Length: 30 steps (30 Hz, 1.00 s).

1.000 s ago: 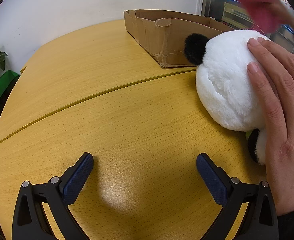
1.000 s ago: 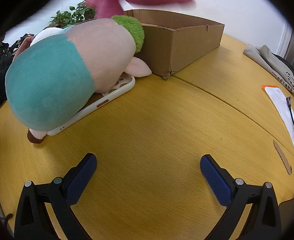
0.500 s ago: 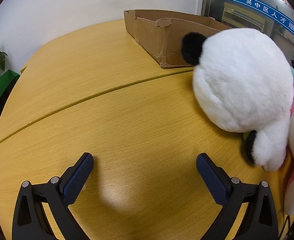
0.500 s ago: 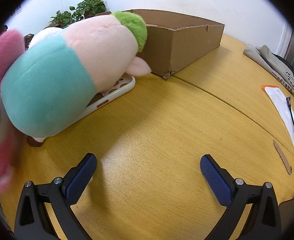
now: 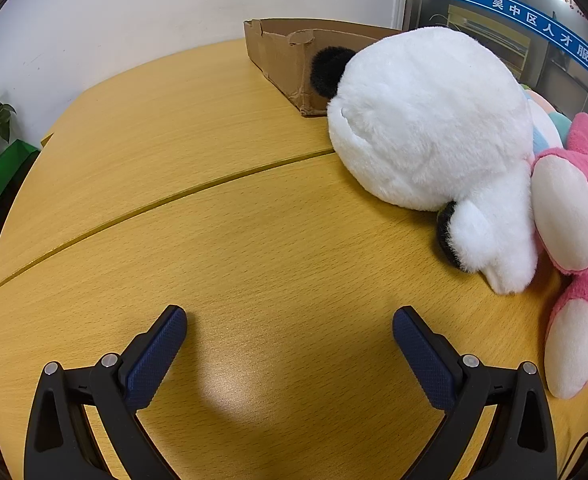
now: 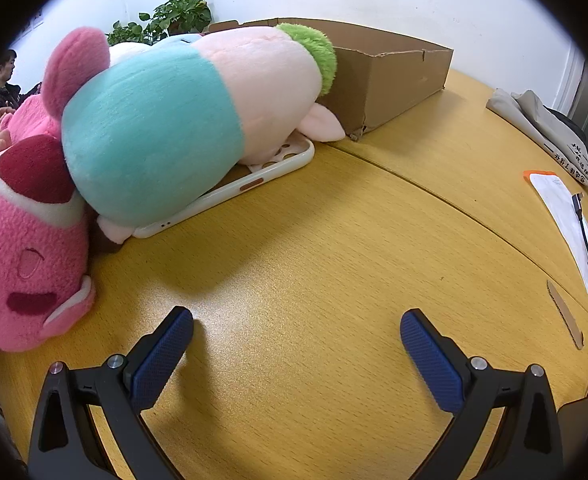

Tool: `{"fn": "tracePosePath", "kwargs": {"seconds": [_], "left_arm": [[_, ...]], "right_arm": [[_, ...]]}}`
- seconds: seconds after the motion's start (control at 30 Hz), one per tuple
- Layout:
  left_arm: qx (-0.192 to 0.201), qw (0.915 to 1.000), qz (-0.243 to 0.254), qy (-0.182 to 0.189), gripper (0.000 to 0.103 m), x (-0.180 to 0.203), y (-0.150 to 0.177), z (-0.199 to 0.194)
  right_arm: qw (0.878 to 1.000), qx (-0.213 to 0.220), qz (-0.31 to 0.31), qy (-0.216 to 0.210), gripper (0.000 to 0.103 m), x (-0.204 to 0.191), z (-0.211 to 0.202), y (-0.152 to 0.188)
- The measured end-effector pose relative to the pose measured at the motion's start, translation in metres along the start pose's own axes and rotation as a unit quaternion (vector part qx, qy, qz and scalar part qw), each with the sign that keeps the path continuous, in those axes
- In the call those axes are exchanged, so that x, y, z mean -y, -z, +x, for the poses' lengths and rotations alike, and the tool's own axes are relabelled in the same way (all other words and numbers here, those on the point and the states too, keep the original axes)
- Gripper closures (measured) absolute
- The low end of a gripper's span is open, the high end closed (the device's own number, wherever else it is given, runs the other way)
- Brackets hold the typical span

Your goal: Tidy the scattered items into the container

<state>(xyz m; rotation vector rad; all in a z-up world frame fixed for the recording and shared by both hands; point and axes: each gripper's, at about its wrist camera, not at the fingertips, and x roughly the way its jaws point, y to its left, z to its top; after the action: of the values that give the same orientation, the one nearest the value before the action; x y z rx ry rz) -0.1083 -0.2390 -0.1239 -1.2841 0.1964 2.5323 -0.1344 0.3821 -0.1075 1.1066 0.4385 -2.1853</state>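
The left gripper (image 5: pixel 289 322) hovers low over the table (image 5: pixel 197 168) with its fingers (image 5: pixel 155 354) spread wide and empty. The panda toy (image 5: pixel 434 128) lies ahead and to the right of them, well clear of the fingertips, touching the near corner of the cardboard box (image 5: pixel 285 60). A pink plush (image 5: pixel 578 240) presses against the panda's right side.

The right gripper (image 6: pixel 296 330) is likewise spread apart, holding nothing. Ahead and to its left a teal-and-pink plush (image 6: pixel 181 120) lies on a white phone case (image 6: pixel 249 182), its green-tufted end against the box (image 6: pixel 390 76). The pink plush (image 6: pixel 25 248) sits at the far left. The box's inside cannot be seen.
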Motion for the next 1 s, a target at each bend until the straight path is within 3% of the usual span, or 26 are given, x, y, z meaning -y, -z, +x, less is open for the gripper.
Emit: {"fn": "tracePosePath", "kwargs": {"seconds": [0.8,1.0], "left_arm": [[0.0,1.0,0.0,0.0,0.0,-0.0008,-0.0014,0.0024],[0.0,0.9997,-0.018,-0.014,0.0,0.0007,-0.0021,0.0054]], "right_arm": [[1.0,0.0,0.0,0.0,0.0,-0.0001,0.0001,-0.0001],[1.0,0.0,0.0,0.0,0.0,-0.0002,0.0001,-0.0002]]}}
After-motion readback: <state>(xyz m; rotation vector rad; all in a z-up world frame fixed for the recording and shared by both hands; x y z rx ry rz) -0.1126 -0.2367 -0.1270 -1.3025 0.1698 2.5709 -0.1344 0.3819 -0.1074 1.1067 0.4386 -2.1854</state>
